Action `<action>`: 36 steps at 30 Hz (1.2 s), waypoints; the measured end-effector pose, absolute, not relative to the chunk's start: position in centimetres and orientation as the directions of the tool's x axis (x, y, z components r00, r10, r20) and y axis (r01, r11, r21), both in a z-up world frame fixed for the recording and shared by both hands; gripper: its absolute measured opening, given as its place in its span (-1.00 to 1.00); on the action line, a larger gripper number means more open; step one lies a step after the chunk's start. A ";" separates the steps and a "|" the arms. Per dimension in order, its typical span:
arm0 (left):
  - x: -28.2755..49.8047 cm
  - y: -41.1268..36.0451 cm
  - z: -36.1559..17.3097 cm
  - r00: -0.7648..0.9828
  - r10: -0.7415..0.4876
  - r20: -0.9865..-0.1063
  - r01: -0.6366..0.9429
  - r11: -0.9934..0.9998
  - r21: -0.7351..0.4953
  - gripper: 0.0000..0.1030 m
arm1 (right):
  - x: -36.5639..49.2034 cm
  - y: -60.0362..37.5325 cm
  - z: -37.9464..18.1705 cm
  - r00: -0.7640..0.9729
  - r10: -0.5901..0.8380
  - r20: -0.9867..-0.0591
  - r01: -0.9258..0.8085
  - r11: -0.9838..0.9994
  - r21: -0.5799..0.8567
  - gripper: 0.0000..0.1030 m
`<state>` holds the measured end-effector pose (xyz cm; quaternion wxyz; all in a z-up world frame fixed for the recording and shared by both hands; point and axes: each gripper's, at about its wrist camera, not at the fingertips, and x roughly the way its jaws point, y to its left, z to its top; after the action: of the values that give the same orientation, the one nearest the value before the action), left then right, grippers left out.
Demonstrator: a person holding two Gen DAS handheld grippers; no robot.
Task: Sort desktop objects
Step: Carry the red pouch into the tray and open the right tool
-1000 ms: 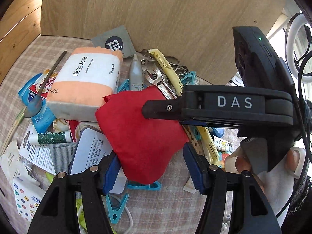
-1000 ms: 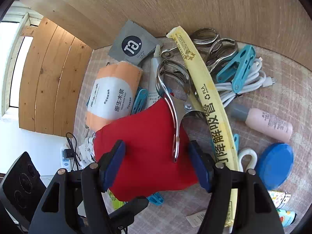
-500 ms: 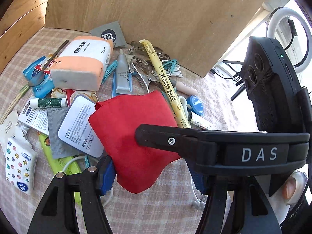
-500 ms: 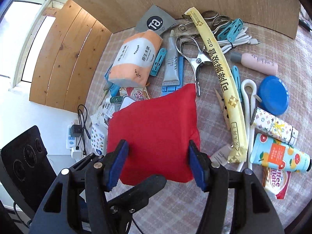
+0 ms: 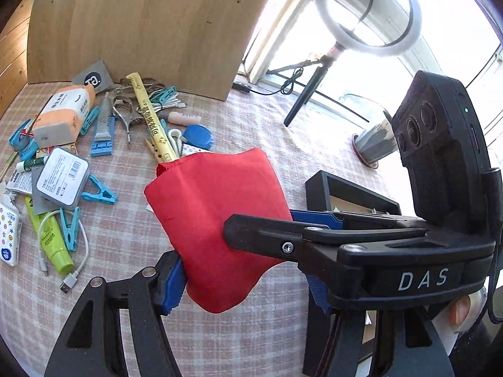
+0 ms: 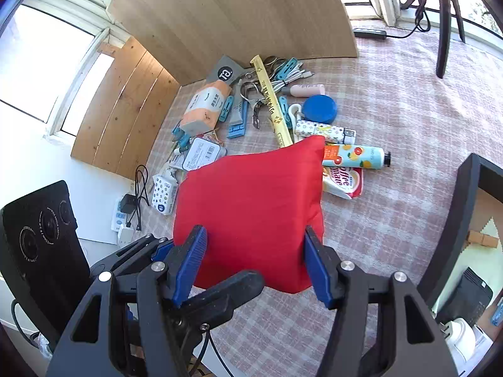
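Red cloth pouch [image 6: 251, 213] hangs in the middle of both views, lifted clear of the checked tablecloth [image 6: 408, 125] and held by both grippers at once. In the right wrist view the right gripper [image 6: 254, 260] has its blue pads [image 6: 316, 267] pressed against the pouch's two lower sides, the jaws having just closed a little further on it. In the left wrist view the left gripper [image 5: 245, 286] has its left pad [image 5: 169, 282] pressed against the pouch's lower edge, while its other pad is largely hidden behind the right gripper's black body, which crosses the frame from the right; the pouch sits gripped between them.

At the right of the left wrist view stands a black open-topped box [image 5: 352, 191], just behind the pouch; its inside is mostly hidden, and what it holds cannot be told. The same box shows at the right edge of the right wrist view, with a pale brown inner surface and a small wooden piece [image 6: 481, 238] visible inside.

In the upper left of the left wrist view the loose pile lies on the cloth against a wooden board [image 5: 141, 25]: an orange and white tissue pack [image 5: 63, 116], a long yellow packet [image 5: 151, 119], a blue round lid [image 5: 198, 135], blue clothes pegs [image 5: 97, 191], a green tube [image 5: 53, 242] and a white cable [image 5: 75, 270]. A ring light [image 5: 367, 9] stands by the window at the upper right.
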<state>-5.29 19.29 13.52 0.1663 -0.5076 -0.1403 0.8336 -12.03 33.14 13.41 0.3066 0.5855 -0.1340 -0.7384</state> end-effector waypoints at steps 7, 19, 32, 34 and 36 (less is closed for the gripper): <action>-3.8 30.9 14.4 -0.336 0.519 -0.786 -0.338 -0.845 -0.413 0.19 | -7.8 46.3 14.3 -0.261 -0.559 -0.787 0.132 -0.828 0.545 0.16; -1.2 46.4 15.9 -0.237 0.557 -0.796 -0.556 -0.749 -0.359 0.25 | -2.2 60.9 16.2 -0.408 -0.426 -0.808 -0.036 -0.876 0.480 0.17; 0.6 44.6 17.5 -0.387 0.448 -0.806 -0.525 -0.826 -0.207 0.39 | 0.4 61.8 18.2 -0.476 -0.326 -0.817 -0.025 -0.923 0.383 0.18; 0.7 43.6 17.8 -0.409 0.436 -0.802 -0.510 -0.838 -0.196 0.41 | 0.8 60.8 18.3 -0.477 -0.317 -0.820 -0.011 -0.930 0.367 0.18; 0.9 42.5 17.9 -0.422 0.421 -0.803 -0.499 -0.847 -0.182 0.46 | 1.3 59.9 18.4 -0.485 -0.318 -0.815 -0.009 -0.930 0.368 0.20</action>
<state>0.94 42.52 17.88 0.2731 -0.4628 0.0420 0.8423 1.27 59.90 18.42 0.0913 0.4994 -0.1635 -0.8459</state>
